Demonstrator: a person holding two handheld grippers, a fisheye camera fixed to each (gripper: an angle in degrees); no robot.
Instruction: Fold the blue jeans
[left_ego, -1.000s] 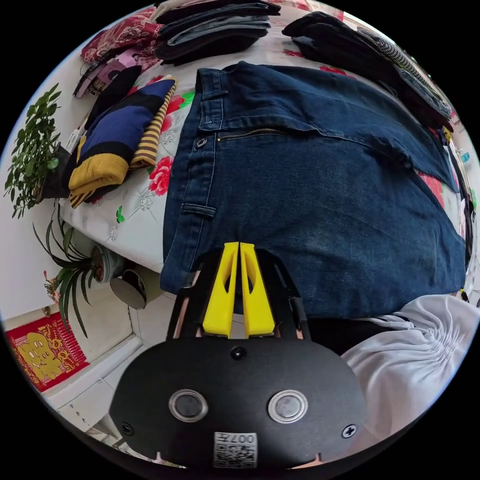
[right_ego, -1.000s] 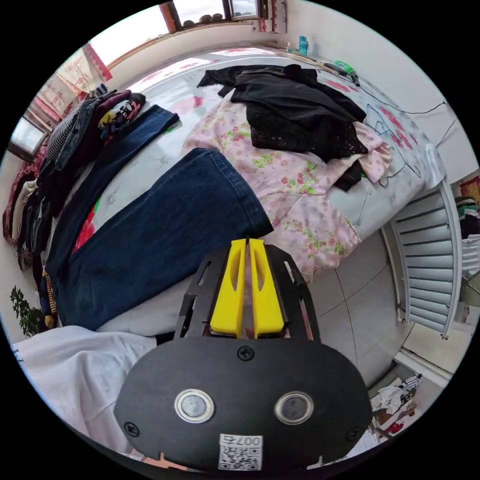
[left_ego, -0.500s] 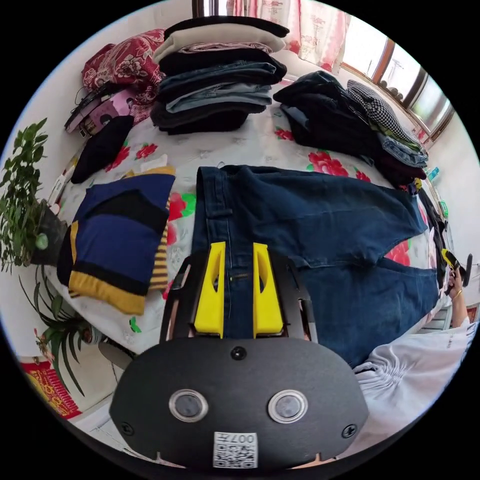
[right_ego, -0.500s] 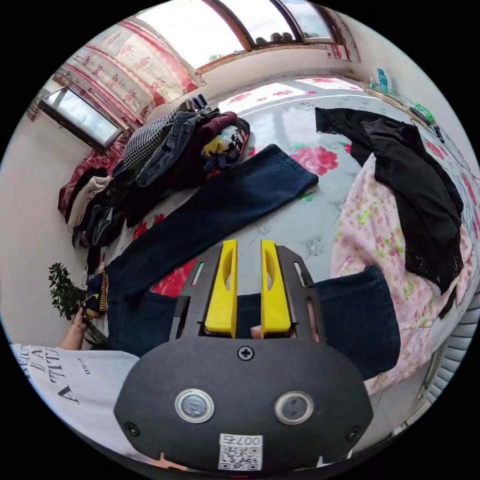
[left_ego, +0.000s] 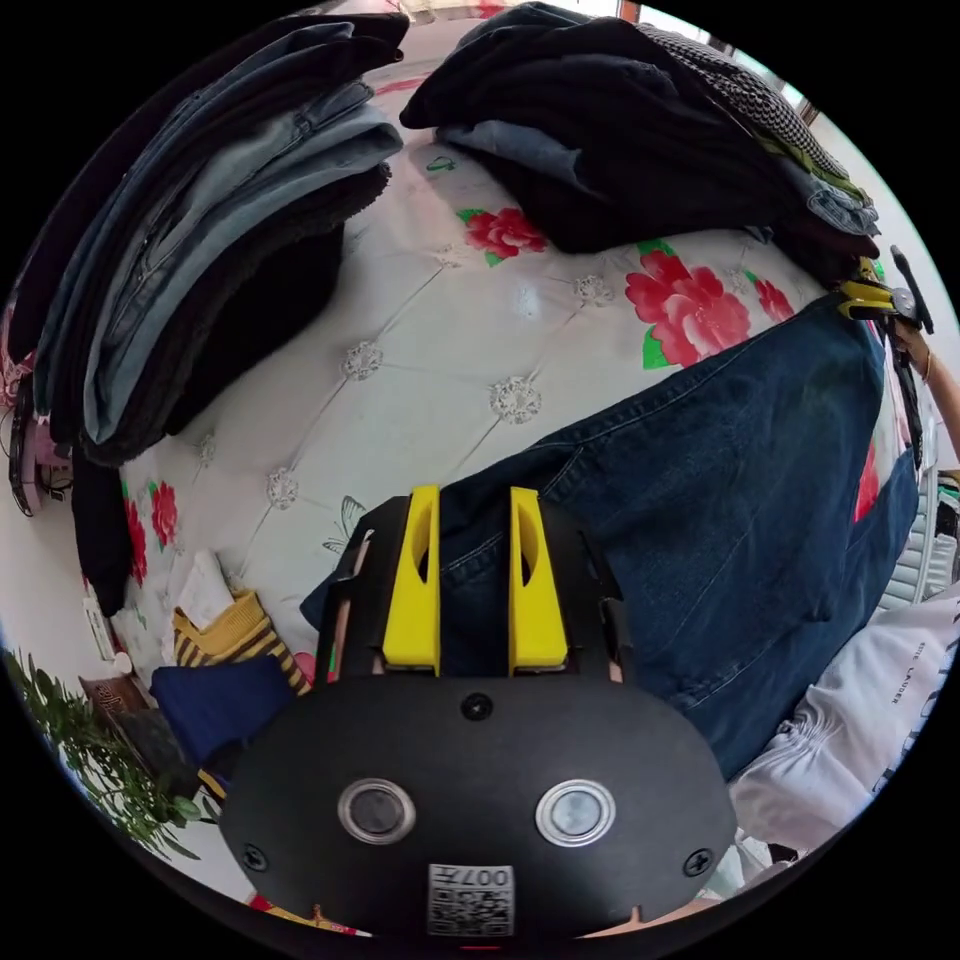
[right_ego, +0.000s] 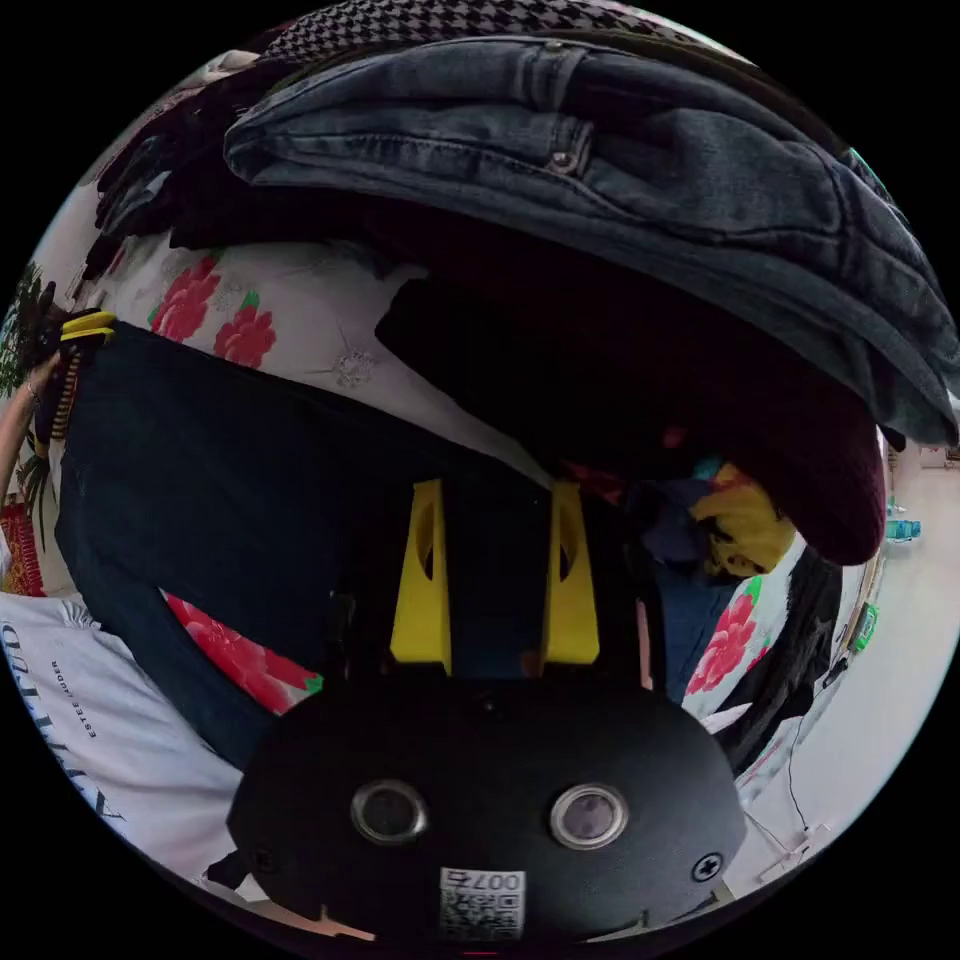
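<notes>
Jeans (left_ego: 740, 470) of dark blue denim lie spread on a white tufted bed cover (left_ego: 440, 350) printed with red flowers in the left gripper view, reaching from the camera's foreground toward the picture's right edge. The left gripper (left_ego: 475, 500) has its two yellow jaws parted by a moderate gap, and a seamed edge of the denim lies between them; whether either jaw actually presses the cloth cannot be told. Beyond it stand a stack of folded clothes (left_ego: 200, 240) on the picture's left and a dark heap of garments (left_ego: 640, 130) at the top. A folded striped garment (left_ego: 235, 660) in navy and yellow lies near the gripper's left side, and a potted plant (left_ego: 90, 770) shows at the lower left. At the far right edge the right gripper (left_ego: 870, 297) shows small, at the jeans' far end, with a white shirt (left_ego: 860, 720) of the person below it. In the right gripper view, the right gripper (right_ego: 495, 495) has its yellow jaws wide apart, straddling dark denim of the jeans (right_ego: 230, 460); contact is not clear in the shadow. A grey denim garment (right_ego: 620, 160) tops a pile close above. The left gripper (right_ego: 88, 325) appears small at the picture's left edge.
</notes>
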